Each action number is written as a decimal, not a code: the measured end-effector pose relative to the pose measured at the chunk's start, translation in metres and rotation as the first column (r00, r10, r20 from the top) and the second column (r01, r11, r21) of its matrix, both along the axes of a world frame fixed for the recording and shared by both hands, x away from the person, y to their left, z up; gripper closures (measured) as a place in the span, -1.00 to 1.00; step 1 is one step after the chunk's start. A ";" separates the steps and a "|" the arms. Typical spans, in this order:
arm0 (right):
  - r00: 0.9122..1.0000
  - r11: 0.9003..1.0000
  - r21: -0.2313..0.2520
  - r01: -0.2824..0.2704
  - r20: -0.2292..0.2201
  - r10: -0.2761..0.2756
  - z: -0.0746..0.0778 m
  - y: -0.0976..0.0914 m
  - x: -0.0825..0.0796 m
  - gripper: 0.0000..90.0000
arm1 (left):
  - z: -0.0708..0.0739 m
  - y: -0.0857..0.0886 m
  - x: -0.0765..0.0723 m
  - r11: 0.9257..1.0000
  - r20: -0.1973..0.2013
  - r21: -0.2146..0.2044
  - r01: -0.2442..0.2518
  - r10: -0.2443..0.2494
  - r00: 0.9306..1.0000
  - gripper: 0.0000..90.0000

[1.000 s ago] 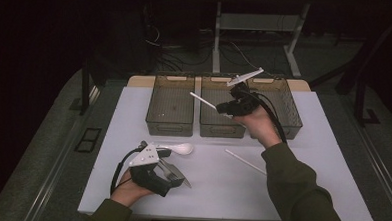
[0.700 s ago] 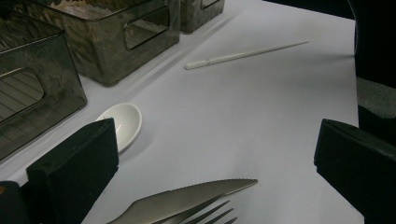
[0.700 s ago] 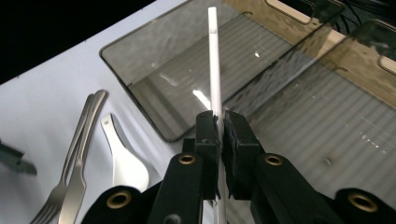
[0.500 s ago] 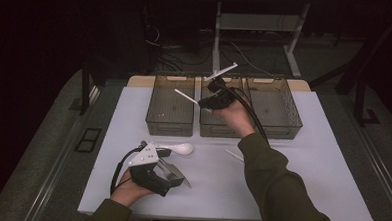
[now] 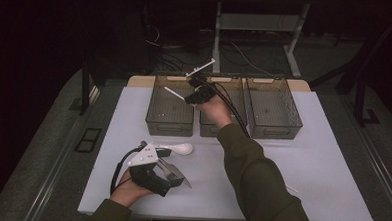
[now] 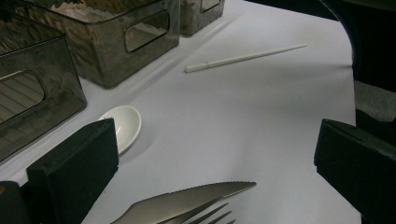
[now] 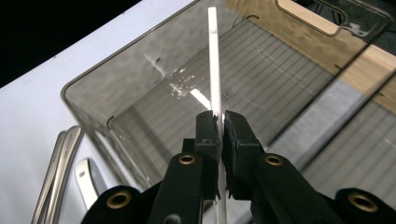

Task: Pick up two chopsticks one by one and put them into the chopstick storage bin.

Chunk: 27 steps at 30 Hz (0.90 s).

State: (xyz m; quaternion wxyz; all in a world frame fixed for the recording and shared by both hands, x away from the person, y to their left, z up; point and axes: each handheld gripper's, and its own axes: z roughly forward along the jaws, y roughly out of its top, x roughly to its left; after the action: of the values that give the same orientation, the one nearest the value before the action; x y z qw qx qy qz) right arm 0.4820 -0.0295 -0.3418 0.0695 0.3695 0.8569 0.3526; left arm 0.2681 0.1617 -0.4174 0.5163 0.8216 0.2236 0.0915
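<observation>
My right gripper (image 5: 189, 97) (image 7: 219, 117) is shut on a white chopstick (image 5: 172, 92) (image 7: 214, 65) and holds it in the air over the left smoky bin (image 5: 169, 127) (image 7: 140, 84). The stick points forward past the jaws, above the bin's ribbed floor. Resting on the white table, my left gripper (image 5: 174, 175) (image 6: 215, 140) is open, with a steel knife (image 6: 196, 198) and fork tines (image 6: 219, 217) lying between its jaws. A white spoon (image 5: 180, 149) (image 6: 124, 125) lies just beyond it. A second white chopstick (image 6: 245, 58) lies on the table farther off.
Three smoky plastic bins stand in a row at the back: left, middle (image 5: 210, 131) and right (image 5: 275, 130). Metal cutlery handles (image 7: 58, 168) lie on the table outside the left bin's wall. The white table top (image 5: 331, 171) ends in dark floor on all sides.
My right gripper has carried the chopstick to the left, from above the middle and right bins to above the left bin. The left gripper has stayed put.
</observation>
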 end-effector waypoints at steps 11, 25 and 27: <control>0.999 0.998 -0.035 0.047 -0.020 -0.048 -0.015 0.028 0.023 0.88 | 0.001 -0.001 -0.001 1.000 -0.004 -0.009 0.005 -0.005 1.000 -1.00; 0.998 0.997 -0.037 0.061 -0.022 -0.062 -0.025 0.049 0.032 0.85 | 0.001 -0.002 -0.001 1.000 -0.005 -0.014 0.007 -0.007 1.000 -1.00; 0.998 0.997 -0.034 0.063 -0.013 -0.063 -0.021 0.049 0.032 0.71 | 0.001 -0.002 -0.001 1.000 -0.004 -0.015 0.007 -0.007 1.000 -1.00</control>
State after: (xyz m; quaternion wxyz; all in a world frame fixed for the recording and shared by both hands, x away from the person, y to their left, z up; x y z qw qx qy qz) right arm 0.5139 0.0196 -0.3631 0.0807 0.3976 0.8512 0.3331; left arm 0.2672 0.1595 -0.4163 0.5221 0.8188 0.2225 0.0863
